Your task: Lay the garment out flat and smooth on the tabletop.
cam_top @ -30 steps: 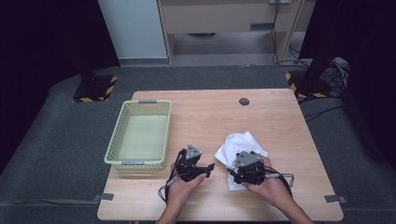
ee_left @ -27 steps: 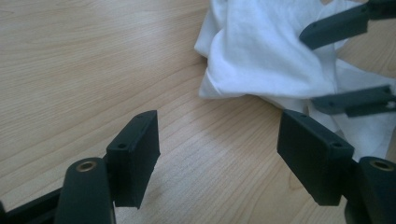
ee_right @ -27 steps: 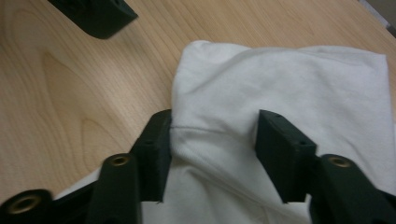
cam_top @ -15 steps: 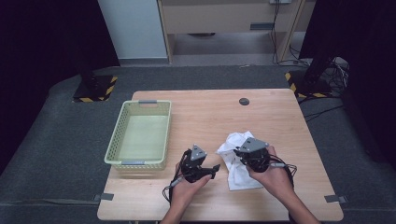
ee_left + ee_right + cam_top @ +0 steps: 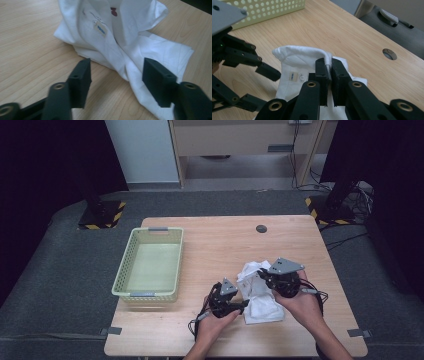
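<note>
A fold of the white garment (image 5: 299,65) is clamped in the right tongs (image 5: 328,66) above the bench (image 5: 225,240); the left tongs (image 5: 116,75), jaws just narrowing, are held released beside it.

Wooden table (image 5: 225,245) on grey floor (image 5: 60,270), surroundings perhaps dark curtains.

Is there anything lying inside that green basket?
No, the basket shows a bare bottom, while the white cloth lies on the table beside it.
</note>
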Tool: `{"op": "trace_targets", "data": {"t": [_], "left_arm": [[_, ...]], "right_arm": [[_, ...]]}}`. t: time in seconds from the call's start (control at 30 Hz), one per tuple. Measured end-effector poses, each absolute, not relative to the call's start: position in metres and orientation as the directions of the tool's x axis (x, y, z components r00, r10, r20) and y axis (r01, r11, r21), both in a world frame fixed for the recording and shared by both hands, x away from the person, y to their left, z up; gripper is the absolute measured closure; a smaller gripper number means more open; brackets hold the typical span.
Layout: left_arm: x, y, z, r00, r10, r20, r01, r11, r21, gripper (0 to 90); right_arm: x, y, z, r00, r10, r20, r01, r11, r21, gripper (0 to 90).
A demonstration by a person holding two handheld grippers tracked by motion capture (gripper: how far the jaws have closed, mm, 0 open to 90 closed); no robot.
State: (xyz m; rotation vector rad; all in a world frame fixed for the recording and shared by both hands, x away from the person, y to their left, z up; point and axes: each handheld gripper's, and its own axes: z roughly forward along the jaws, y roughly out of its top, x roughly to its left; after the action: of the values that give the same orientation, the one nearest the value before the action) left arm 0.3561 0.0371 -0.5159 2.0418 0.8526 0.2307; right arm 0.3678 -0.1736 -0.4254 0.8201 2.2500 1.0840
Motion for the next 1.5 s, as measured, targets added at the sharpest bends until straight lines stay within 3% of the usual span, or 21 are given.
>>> {"op": "trace_targets", "data": {"t": [0.17, 0.33, 0.4, 0.57, 0.9, 0.97, 1.2, 1.37, 1.5], "left_arm": [[0.363, 0.037, -0.521, 0.725, 0.655, -0.213, 0.516, -0.311, 0.798, 58.9], [0.368, 0.04, -0.521, 0.715, 0.671, -0.195, 0.503, -0.301, 0.81, 80.1], [0.37, 0.04, -0.521, 0.716, 0.659, -0.231, 0.519, -0.281, 0.808, 88.2], [0.368, 0.042, -0.509, 0.73, 0.657, -0.188, 0.486, -0.306, 0.819, 89.1], [0.362, 0.062, -0.445, 0.731, 0.66, -0.171, 0.416, -0.232, 0.879, 89.1], [0.365, 0.058, -0.44, 0.743, 0.651, -0.155, 0.415, -0.266, 0.87, 89.0], [0.386, 0.015, -0.467, 0.792, 0.587, -0.167, 0.482, -0.434, 0.761, 88.8], [0.394, -0.007, -0.491, 0.794, 0.584, -0.173, 0.507, -0.476, 0.719, 88.8], [0.393, -0.013, -0.497, 0.796, 0.582, -0.166, 0.504, -0.487, 0.713, 88.8]], "right_arm": [[0.364, -0.175, -0.425, -0.69, 0.701, -0.18, 0.289, 0.495, 0.82, 85.1], [0.36, -0.177, -0.424, -0.688, 0.701, -0.186, 0.285, 0.497, 0.819, 85.1], [0.359, -0.178, -0.424, -0.686, 0.703, -0.186, 0.287, 0.496, 0.819, 85.1], [0.358, -0.184, -0.422, -0.674, 0.717, -0.181, 0.291, 0.482, 0.826, 85.1], [0.352, -0.204, -0.407, -0.647, 0.747, -0.153, 0.303, 0.436, 0.847, 85.1], [0.35, -0.209, -0.409, -0.642, 0.752, -0.148, 0.314, 0.435, 0.844, 85.1], [0.353, -0.243, -0.458, -0.605, 0.787, -0.12, 0.43, 0.45, 0.783, 84.9], [0.357, -0.259, -0.492, -0.593, 0.802, -0.074, 0.499, 0.438, 0.748, 84.5], [0.356, -0.266, -0.496, -0.604, 0.794, -0.076, 0.495, 0.447, 0.745, 80.2]]}}
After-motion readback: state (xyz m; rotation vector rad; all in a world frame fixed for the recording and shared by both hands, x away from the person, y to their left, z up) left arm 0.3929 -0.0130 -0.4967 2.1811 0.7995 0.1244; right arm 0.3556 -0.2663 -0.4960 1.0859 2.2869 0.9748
